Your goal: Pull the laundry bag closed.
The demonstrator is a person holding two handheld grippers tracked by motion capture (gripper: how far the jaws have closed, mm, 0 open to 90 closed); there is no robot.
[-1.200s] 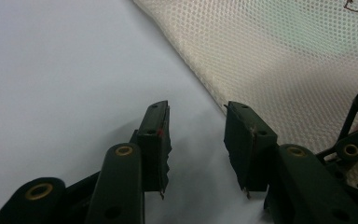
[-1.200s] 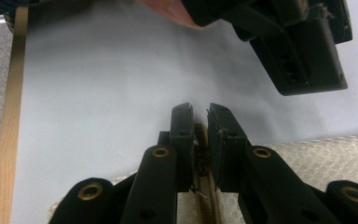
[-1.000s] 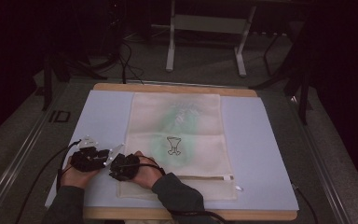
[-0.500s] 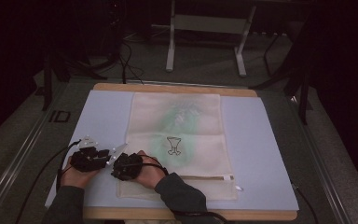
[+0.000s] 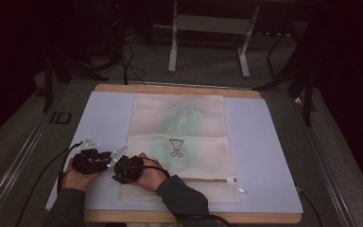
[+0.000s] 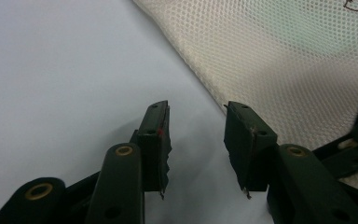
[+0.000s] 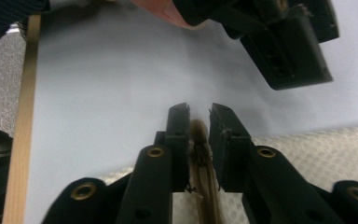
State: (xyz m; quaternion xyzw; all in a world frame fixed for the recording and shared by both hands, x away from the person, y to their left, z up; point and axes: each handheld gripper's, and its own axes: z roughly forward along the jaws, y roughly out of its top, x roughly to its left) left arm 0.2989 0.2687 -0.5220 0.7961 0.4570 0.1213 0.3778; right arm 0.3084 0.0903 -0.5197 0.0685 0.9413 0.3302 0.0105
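A cream mesh bag (image 5: 179, 127) with a small black drawing lies flat on the pale blue mat (image 5: 264, 156); something green shows faintly through the mesh. At the bag's near left corner my right gripper (image 5: 119, 172) has a raised fold of the bag's edge (image 7: 200, 158) between its jaws. Those jaws have just been opening, and a thin gap shows beside the fold, so the right gripper (image 7: 199, 140) is open. Just to the left, my left gripper (image 5: 105, 160) hovers over bare mat beside the mesh bag (image 6: 284, 60). The left gripper (image 6: 198, 135) is open and holds nothing.
The bag's zipper (image 5: 203, 180) runs along its near end, its pull (image 5: 241, 190) at the right. A wooden table edge (image 5: 264, 218) borders the mat at the front. Cables trail off to the left. A metal stand (image 5: 208, 42) is on the floor beyond the table.
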